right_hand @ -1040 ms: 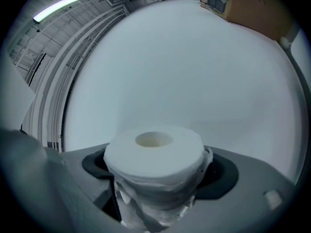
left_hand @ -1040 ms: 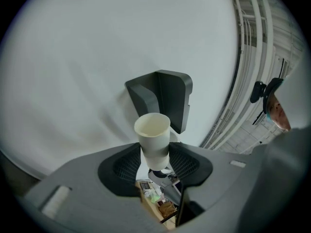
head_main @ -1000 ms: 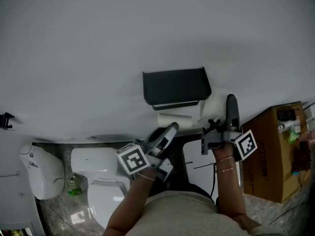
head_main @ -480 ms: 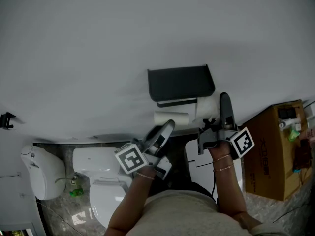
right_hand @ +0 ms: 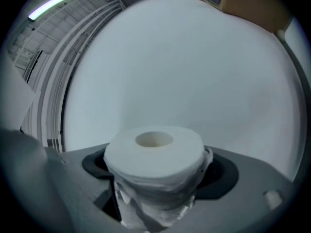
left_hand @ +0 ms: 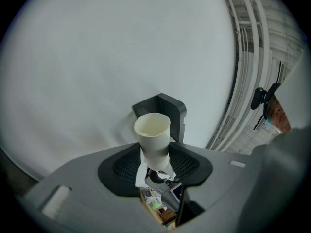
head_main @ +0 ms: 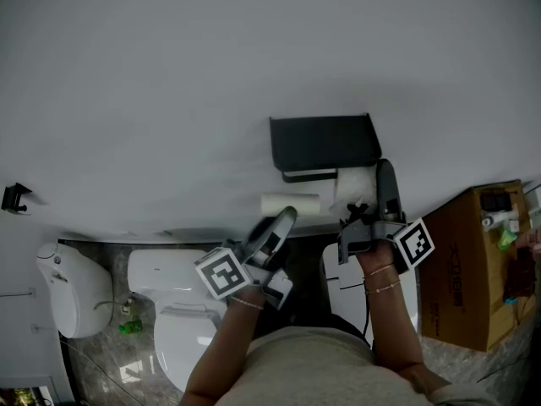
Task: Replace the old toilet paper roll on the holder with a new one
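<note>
New roll (right_hand: 154,152) clamped in right gripper (right_hand: 155,178), holder (head_main: 323,142) just beyond its tips. Left gripper (left_hand: 155,163) pinches empty tube (left_hand: 152,130). Risk: squeezed soft roll deforms, so its core misses the holder.

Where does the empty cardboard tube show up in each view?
Head view: cardboard tube centre, under the black holder, in the left hand-held gripper.
Left gripper view: tube centre, clamped between the jaws.
Right gripper view: not in it; full paper roll instead.
Shared landmark: the white wall.

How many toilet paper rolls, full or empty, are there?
2. An empty cardboard tube is held in the left gripper; a full roll in the right gripper, near the black holder. None seems hidden.
</note>
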### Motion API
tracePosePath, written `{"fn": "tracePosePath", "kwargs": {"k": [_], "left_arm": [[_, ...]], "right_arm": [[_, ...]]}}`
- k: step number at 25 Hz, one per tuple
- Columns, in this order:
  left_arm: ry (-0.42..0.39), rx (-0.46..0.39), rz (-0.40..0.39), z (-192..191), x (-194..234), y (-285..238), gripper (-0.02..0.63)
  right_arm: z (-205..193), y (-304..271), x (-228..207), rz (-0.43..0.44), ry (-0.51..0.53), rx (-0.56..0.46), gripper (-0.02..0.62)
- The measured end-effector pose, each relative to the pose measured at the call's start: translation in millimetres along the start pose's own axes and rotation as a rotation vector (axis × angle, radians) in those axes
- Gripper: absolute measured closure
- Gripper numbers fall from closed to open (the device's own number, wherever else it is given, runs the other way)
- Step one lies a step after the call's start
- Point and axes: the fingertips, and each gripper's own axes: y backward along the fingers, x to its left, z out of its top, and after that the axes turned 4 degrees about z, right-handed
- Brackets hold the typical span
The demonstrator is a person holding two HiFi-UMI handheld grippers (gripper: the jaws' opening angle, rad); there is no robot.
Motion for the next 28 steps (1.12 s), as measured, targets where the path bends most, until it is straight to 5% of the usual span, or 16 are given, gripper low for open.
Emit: {"fn": "tracePosePath", "kwargs": {"k": [15,28], "left_arm": [[-0.006,0.006,0.011,0,1,-1,0.419],[0.011,0.026,-0.016,6,5,1,0.419]], "right_arm": [[3,6,-3,0.024,-0.068,-0.081,0.124],[-35,11,-1,0.033,-0.006,0.034,0.124]]}}
